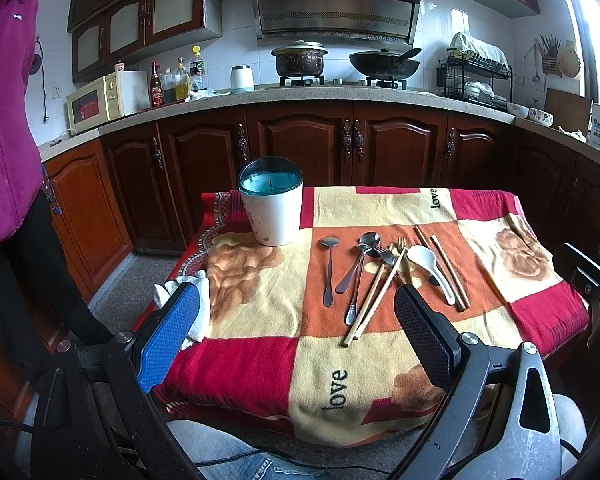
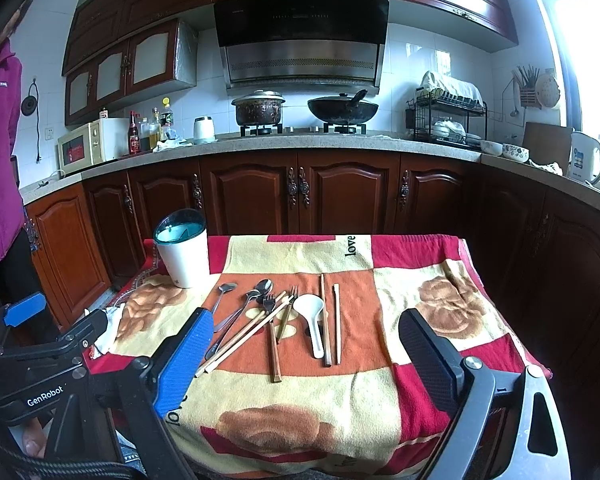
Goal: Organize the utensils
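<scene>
Hiding spoon [image 2: 214, 350] handles: right gripper [image 2: 306, 354] | both grippers' fingers spread, empty

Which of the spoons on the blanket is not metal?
The white ceramic soup spoon, lying between the forks and the right-hand pair of chopsticks. The other three spoons are slim, shiny metal ones nearer the white holder.

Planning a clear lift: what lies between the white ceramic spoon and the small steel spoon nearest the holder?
In the right wrist view, between the white ceramic spoon and small steel spoon lie two larger steel spoons, forks and crossed wooden chopsticks.
</scene>
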